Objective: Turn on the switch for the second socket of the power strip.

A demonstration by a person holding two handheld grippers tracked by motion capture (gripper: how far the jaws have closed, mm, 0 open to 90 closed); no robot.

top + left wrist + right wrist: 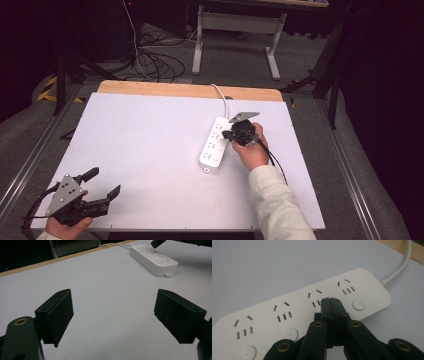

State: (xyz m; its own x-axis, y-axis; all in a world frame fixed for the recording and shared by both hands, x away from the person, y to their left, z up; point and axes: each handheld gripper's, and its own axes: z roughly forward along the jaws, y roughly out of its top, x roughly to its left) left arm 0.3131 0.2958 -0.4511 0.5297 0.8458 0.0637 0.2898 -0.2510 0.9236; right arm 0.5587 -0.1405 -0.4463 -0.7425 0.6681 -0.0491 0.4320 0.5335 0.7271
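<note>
A white power strip [214, 142] lies on the white table top, right of centre, its cord [220, 98] running to the far edge. My right gripper [228, 134] is shut with nothing between its jaws, its tips over the strip's right side. In the right gripper view the closed tips [331, 300] sit just above the strip [294, 315], beside a round button [358, 304] and a socket. My left gripper [105, 184] rests at the near left corner with its jaws wide apart and empty. The left gripper view looks between its fingers [58, 315] towards the strip [153, 258].
The table top [150, 145] is a white sheet with a wooden strip [190, 90] along the far edge. Beyond it on the floor stand cables [155, 62] and a white desk frame [235, 35]. Metal rails [350, 175] run along both sides.
</note>
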